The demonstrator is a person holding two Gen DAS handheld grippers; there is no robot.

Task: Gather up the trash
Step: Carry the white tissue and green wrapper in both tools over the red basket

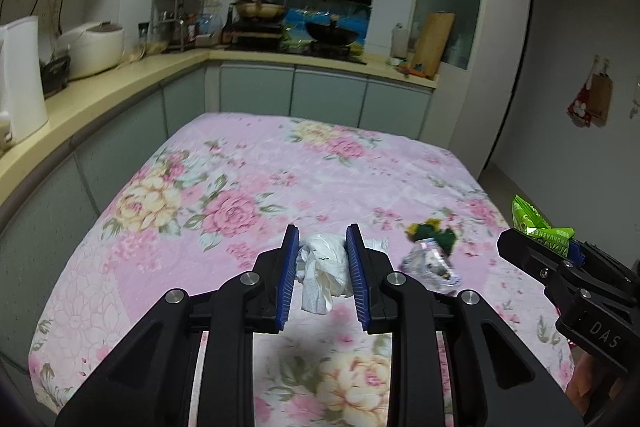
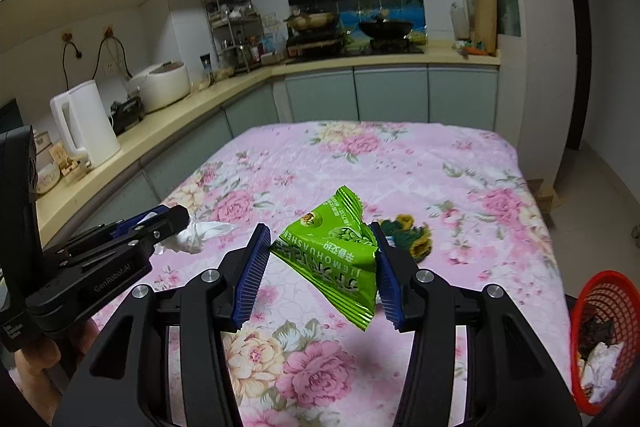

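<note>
The left gripper (image 1: pixel 322 269) pinches a crumpled white tissue (image 1: pixel 322 271) between narrowed blue pads, near the front of the floral tablecloth (image 1: pixel 248 163). The right gripper (image 2: pixel 320 267) clamps a green snack wrapper (image 2: pixel 334 259), held above the cloth. A red basket (image 2: pixel 604 311) with trash sits far right, off the table; another dark-printed wrapper (image 1: pixel 430 251) lies between the grippers.

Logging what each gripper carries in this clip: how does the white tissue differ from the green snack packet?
The white tissue is soft, crumpled, unprinted paper; the green snack packet is glossy printed foil with crimped edges. The tissue sits between the left gripper pads, hanging limp; the packet sits between the right gripper pads, holding its shape. Shared: both are above the floral tablecloth.
</note>
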